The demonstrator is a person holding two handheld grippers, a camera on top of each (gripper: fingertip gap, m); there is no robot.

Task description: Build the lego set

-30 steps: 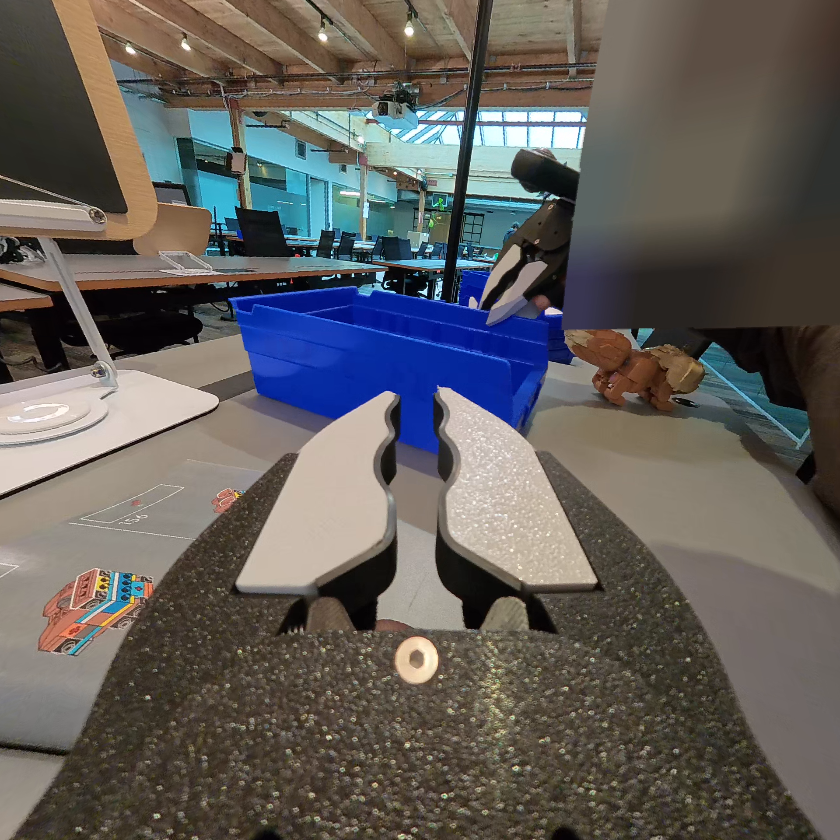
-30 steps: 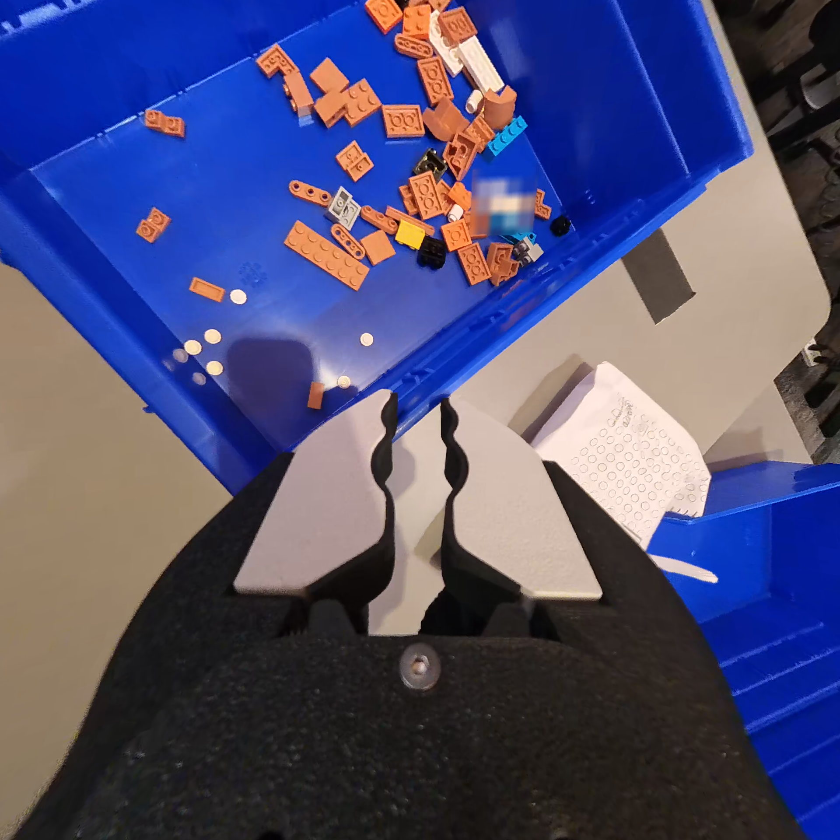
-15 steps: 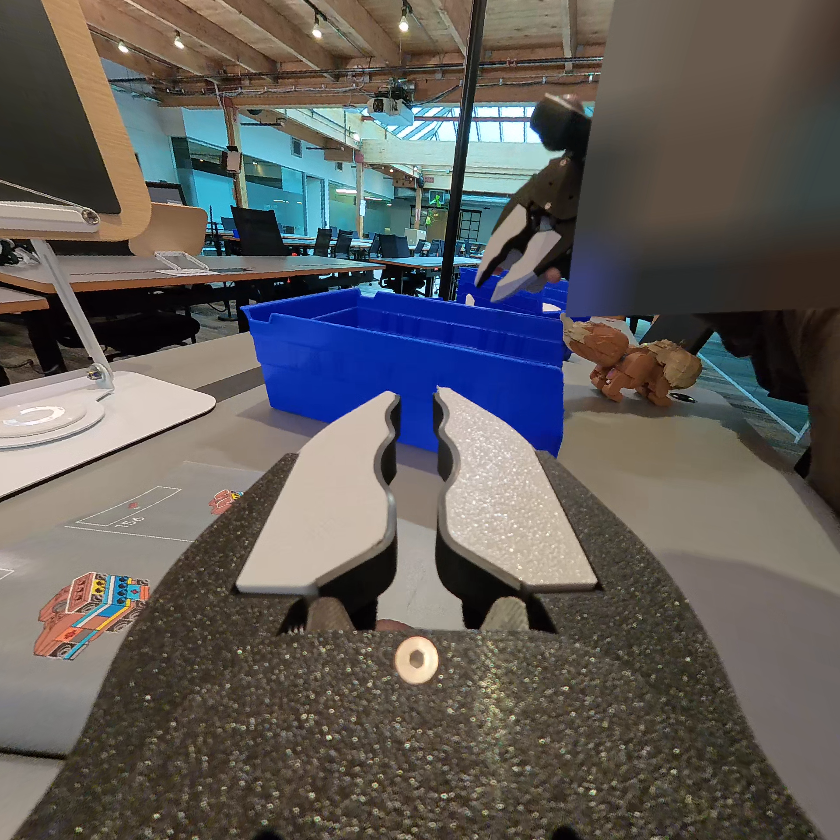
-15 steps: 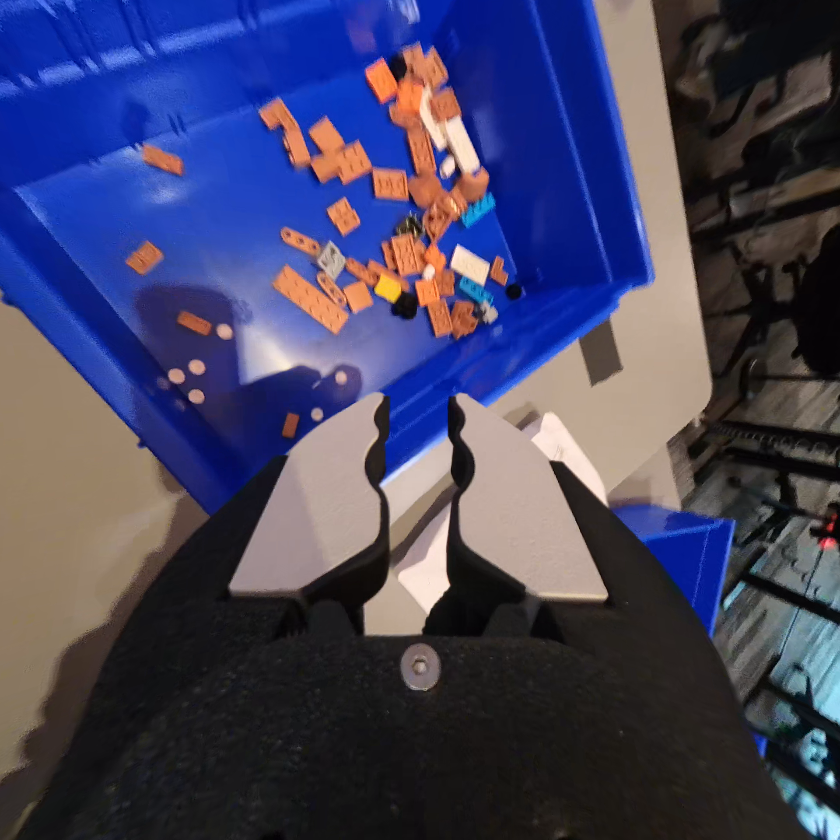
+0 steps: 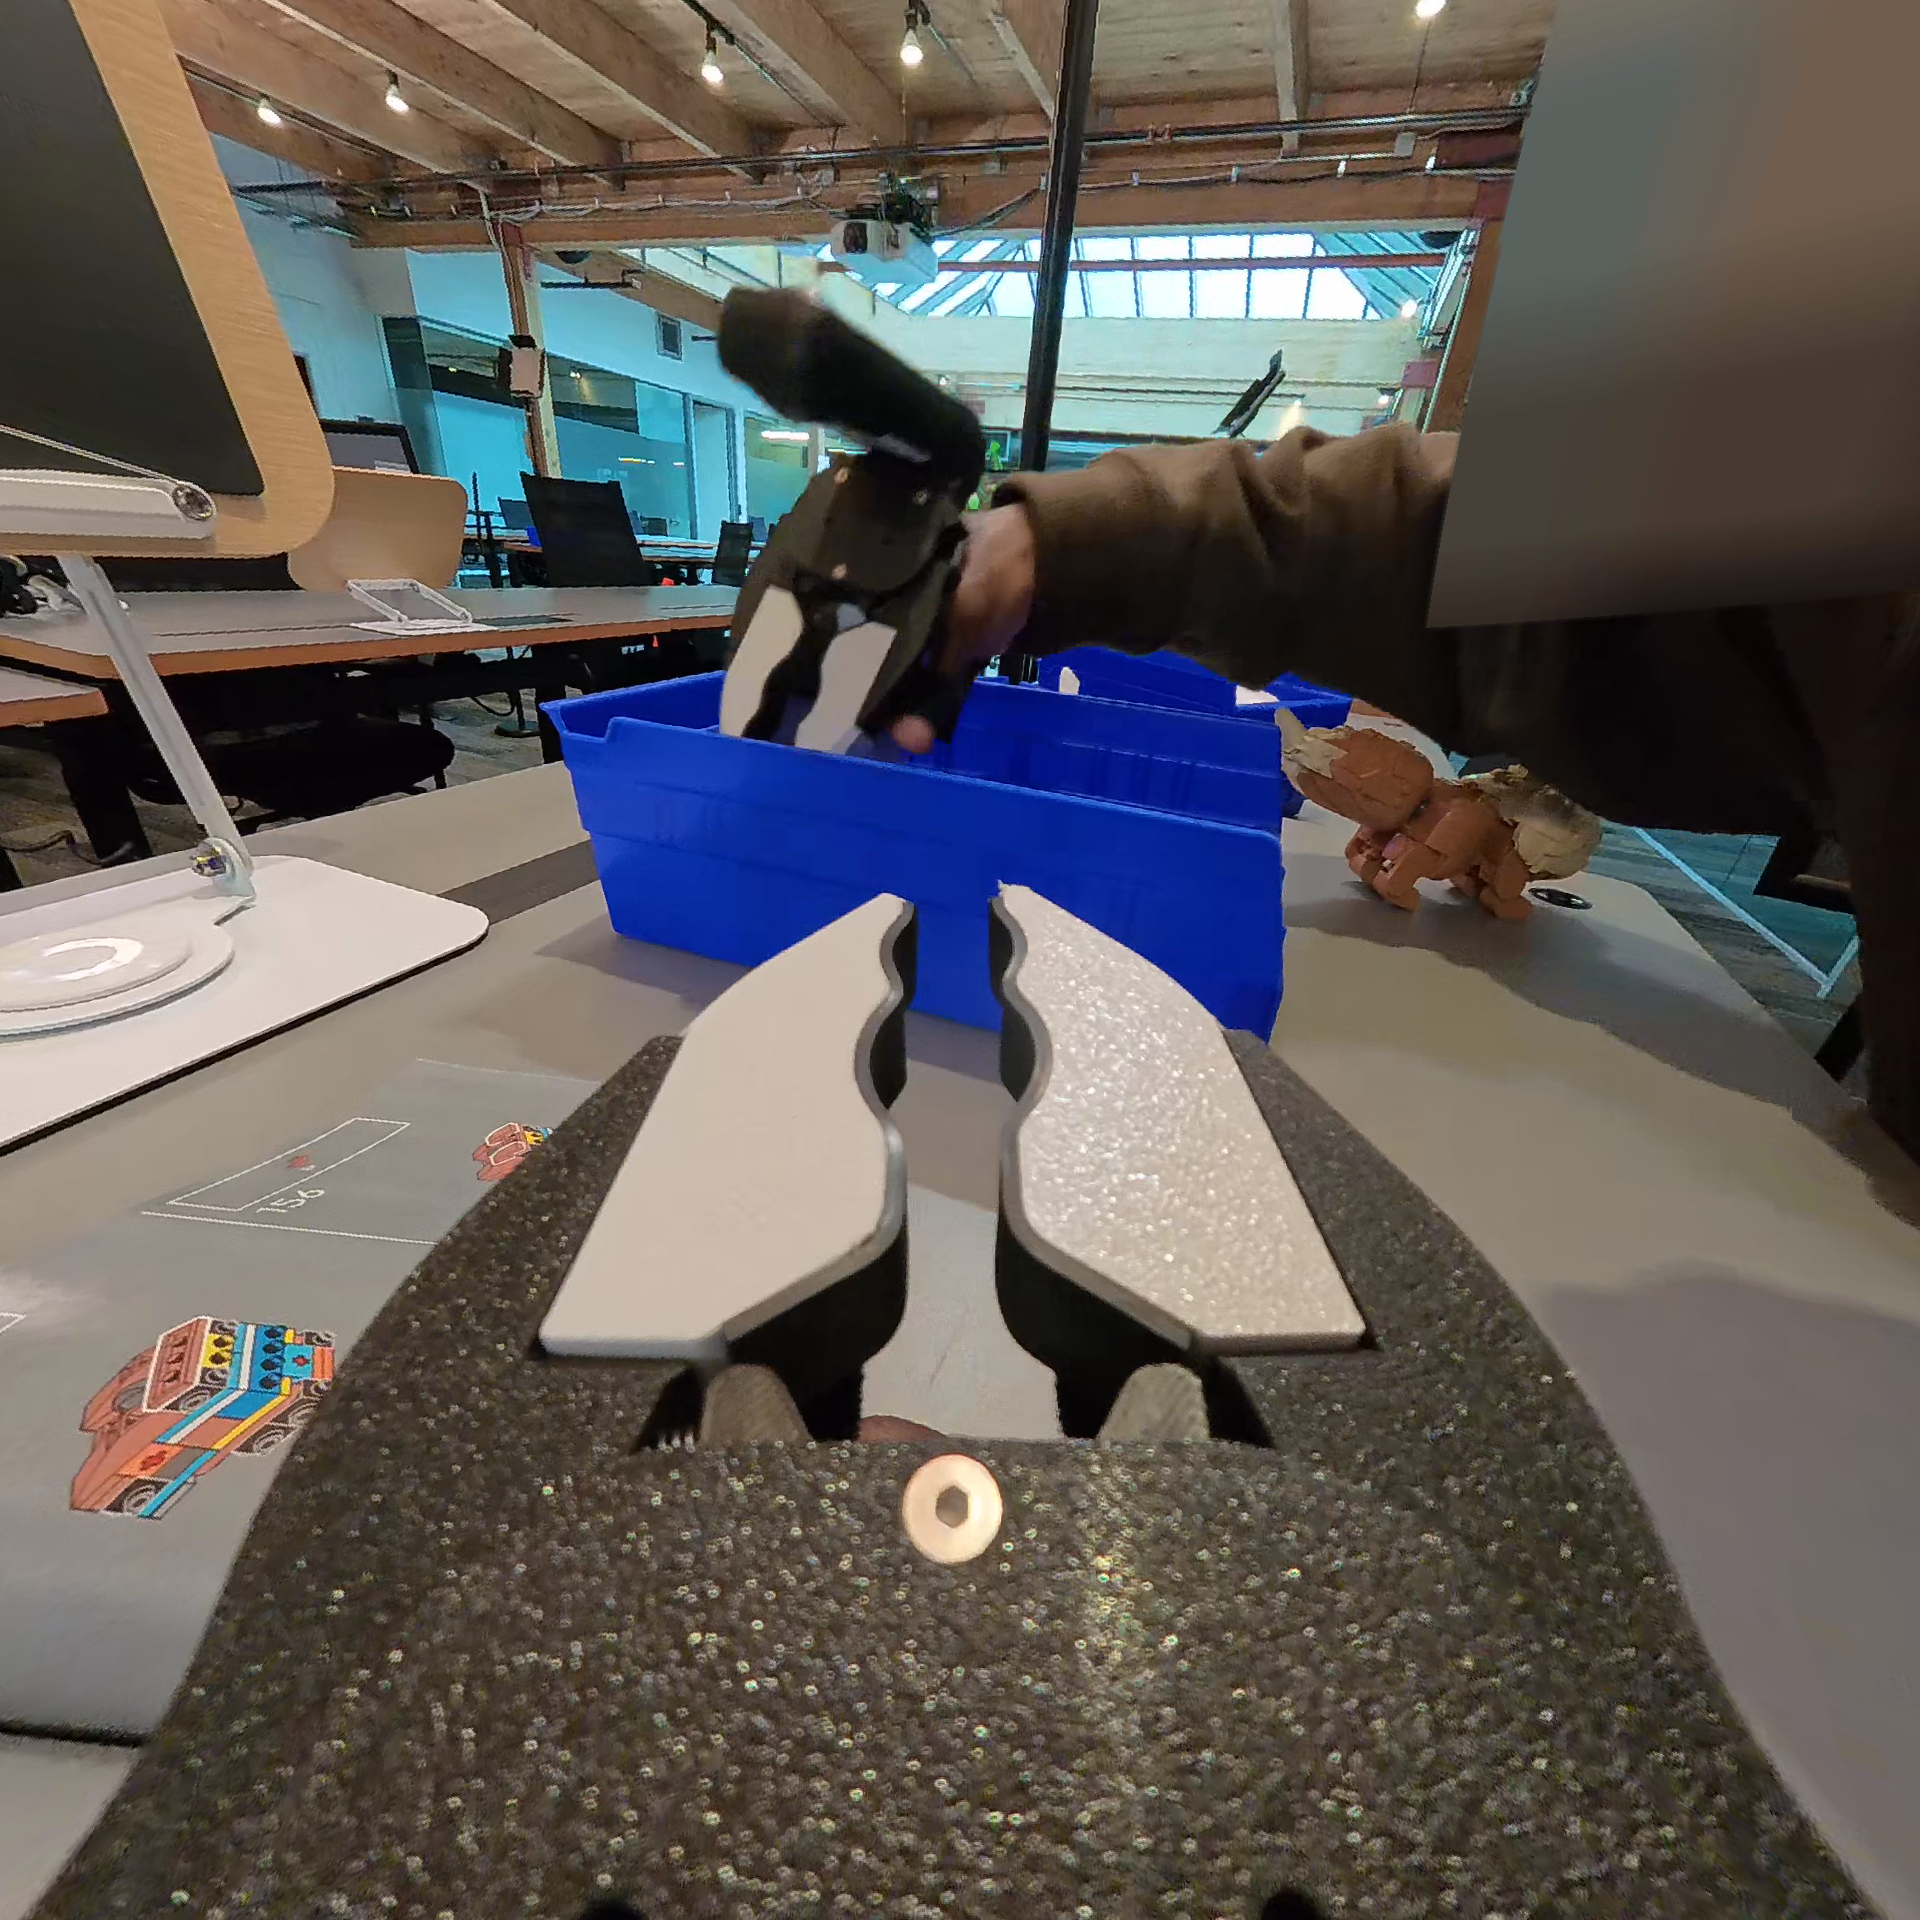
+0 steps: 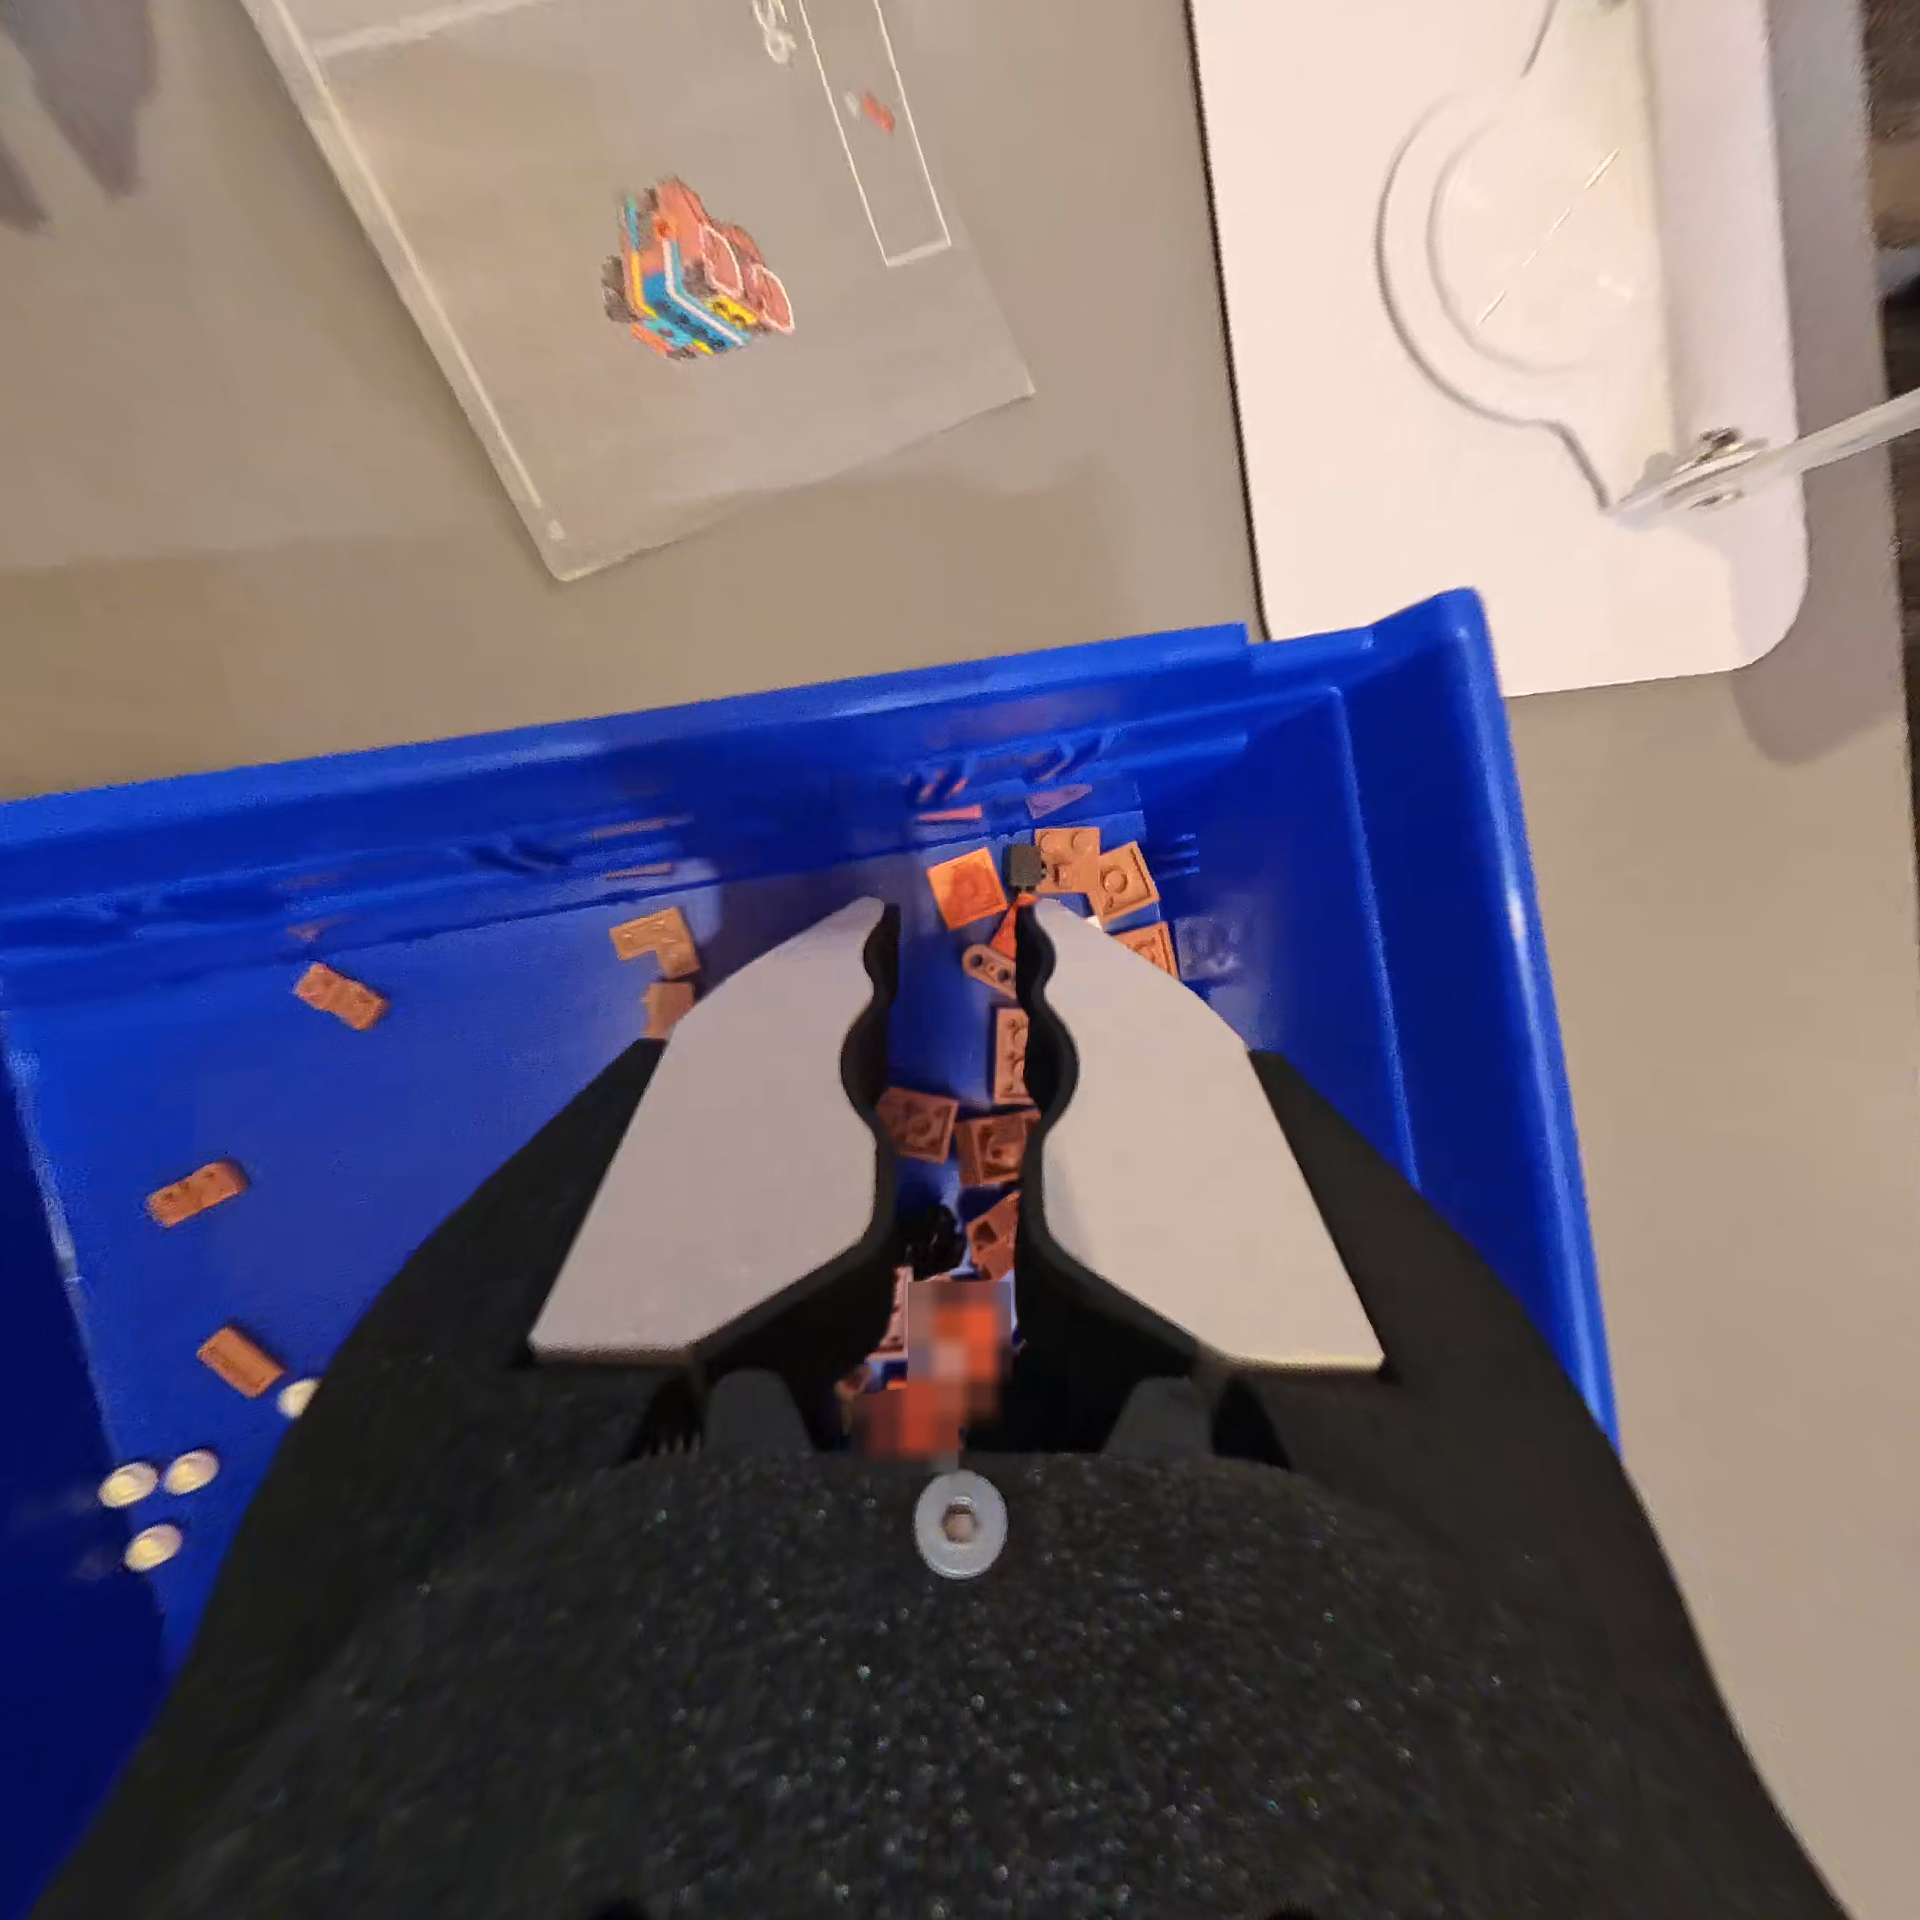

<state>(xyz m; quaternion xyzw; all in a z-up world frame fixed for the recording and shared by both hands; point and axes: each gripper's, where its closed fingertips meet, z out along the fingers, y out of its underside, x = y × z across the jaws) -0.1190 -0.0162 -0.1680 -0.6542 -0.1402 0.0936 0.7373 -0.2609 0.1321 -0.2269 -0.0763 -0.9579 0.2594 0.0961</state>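
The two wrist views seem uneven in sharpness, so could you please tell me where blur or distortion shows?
Left wrist view: the left hand-held gripper is sharp, while the right hand-held gripper over the blue bin is motion-smeared; wide-angle lens bends the ceiling beams. Right wrist view: softly blurred overall, bricks and instruction sheet smeared.

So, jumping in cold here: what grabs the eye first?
The bright blue bin mid-table, its floor strewn with orange Lego pieces. The right gripper hangs open inside it, over the pile. Beyond the bin's right end stands a built brown Lego animal; the left gripper waits open, empty, in front.
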